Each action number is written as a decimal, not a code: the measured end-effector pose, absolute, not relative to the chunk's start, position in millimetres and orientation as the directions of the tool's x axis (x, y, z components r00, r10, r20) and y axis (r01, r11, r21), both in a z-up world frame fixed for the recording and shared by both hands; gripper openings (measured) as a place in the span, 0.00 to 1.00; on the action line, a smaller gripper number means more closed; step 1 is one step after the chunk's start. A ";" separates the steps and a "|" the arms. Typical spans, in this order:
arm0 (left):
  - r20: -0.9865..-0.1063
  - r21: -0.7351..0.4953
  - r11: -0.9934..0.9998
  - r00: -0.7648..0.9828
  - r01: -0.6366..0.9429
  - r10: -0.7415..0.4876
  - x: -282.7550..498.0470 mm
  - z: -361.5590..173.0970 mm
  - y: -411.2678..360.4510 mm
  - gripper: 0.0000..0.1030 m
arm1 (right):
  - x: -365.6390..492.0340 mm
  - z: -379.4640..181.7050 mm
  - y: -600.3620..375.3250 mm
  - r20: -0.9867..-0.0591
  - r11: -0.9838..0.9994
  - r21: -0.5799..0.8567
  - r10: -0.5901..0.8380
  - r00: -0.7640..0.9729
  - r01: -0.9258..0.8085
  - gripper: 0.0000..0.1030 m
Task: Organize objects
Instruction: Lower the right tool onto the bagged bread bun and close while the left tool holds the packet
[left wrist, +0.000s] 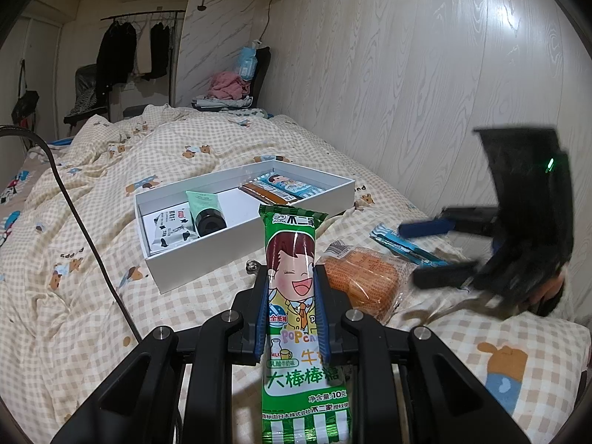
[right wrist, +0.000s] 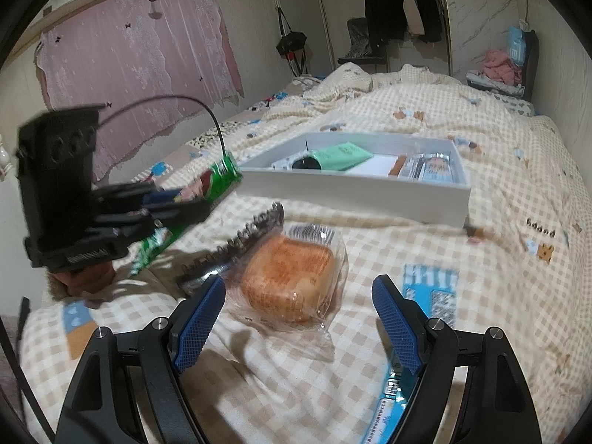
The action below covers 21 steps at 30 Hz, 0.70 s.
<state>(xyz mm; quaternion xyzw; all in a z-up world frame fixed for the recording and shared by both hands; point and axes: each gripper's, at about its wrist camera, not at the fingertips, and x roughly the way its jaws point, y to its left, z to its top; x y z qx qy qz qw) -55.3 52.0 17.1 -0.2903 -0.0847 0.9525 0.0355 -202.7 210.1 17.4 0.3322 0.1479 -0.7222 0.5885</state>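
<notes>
The left gripper (left wrist: 292, 288) is clamped tight on a green lollipop packet (left wrist: 301, 318) that stands upright in the centre of the left wrist view, its pads pinching only the narrow middle of the wrapper; the packet is slick film and long above and below the pinch, so it may well swivel or slide out if swung toward the white box (left wrist: 192, 255) in the middle of that frame, and it could catch on the box's near wall if brought in low. The right gripper (right wrist: 298, 314) stands wide open with nothing between its pads, hovering at the bottom of the right wrist view over a wrapped bun (right wrist: 286, 277) that lies on the checked quilt (right wrist: 481, 259); a blue lollipop packet (right wrist: 431, 292) lies just beside the bun under the right-hand finger, so a careless closing might snag both, or squash the soft bun. The box already holds a green tube (left wrist: 203, 209), a black-and-white sachet (left wrist: 166, 231) and a couple of packets at its far end. Much is unclear: the right gripper is motion-blurred at the right edge of the left wrist view; the blue packet's lower end is cut off by a finger; a dark serrated strip (right wrist: 240, 240) beside the bun is too blurred to name; the hands are barely visible.
</notes>
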 end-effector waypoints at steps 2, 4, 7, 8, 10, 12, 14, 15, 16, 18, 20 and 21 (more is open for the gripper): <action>-0.549 -0.182 -0.983 -0.828 -0.016 0.115 -54.4 16.7 51.0 0.23 | -206.4 33.0 216.6 -0.647 -0.239 0.200 -0.760 -0.055 0.950 0.80; -0.549 -0.184 -0.983 -0.828 -0.016 0.116 -53.7 16.5 50.7 0.23 | -208.8 44.6 223.4 -0.646 -0.246 0.181 -0.760 -0.074 0.952 0.80; -0.551 -0.182 -0.983 -0.827 -0.015 0.115 -53.9 16.7 50.9 0.23 | -213.0 51.5 232.7 -0.678 -0.269 0.135 -0.727 -0.109 0.954 0.79; -0.551 -0.183 -0.983 -0.826 -0.016 0.116 -53.9 16.7 50.7 0.23 | -217.9 49.5 235.7 -0.696 -0.279 0.157 -0.712 -0.094 0.947 0.75; -0.552 -0.185 -0.983 -0.825 -0.016 0.117 -53.9 16.3 50.7 0.23 | -228.2 42.1 239.9 -0.716 -0.317 0.224 -0.695 -0.065 0.922 0.72; -0.553 -0.184 -0.983 -0.825 -0.015 0.116 -53.2 16.3 50.4 0.23 | -234.3 37.6 236.8 -0.728 -0.328 0.244 -0.684 -0.051 0.912 0.65; -0.551 -0.182 -0.983 -0.827 -0.015 0.114 -51.9 17.0 50.6 0.23 | -236.4 34.2 227.8 -0.733 -0.329 0.246 -0.678 -0.047 0.912 0.63; -0.551 -0.182 -0.983 -0.827 -0.014 0.114 -51.7 17.2 50.3 0.23 | -236.1 35.1 223.7 -0.736 -0.315 0.253 -0.676 -0.029 0.915 0.63; -0.551 -0.183 -0.983 -0.826 -0.015 0.115 -51.9 17.1 50.1 0.23 | -233.4 34.8 217.4 -0.738 -0.296 0.263 -0.675 -0.006 0.918 0.63; -0.553 -0.183 -0.983 -0.825 -0.014 0.114 -52.1 17.2 50.0 0.23 | -227.4 34.9 204.4 -0.746 -0.272 0.274 -0.666 0.025 0.922 0.63; -0.553 -0.182 -0.983 -0.825 -0.014 0.114 -52.0 17.1 49.8 0.23 | -221.1 34.6 189.4 -0.772 -0.267 0.250 -0.636 0.025 0.931 0.64; -0.553 -0.182 -0.983 -0.826 -0.013 0.113 -52.0 17.1 49.8 0.23 | -218.6 34.8 183.4 -0.783 -0.271 0.231 -0.622 0.013 0.935 0.68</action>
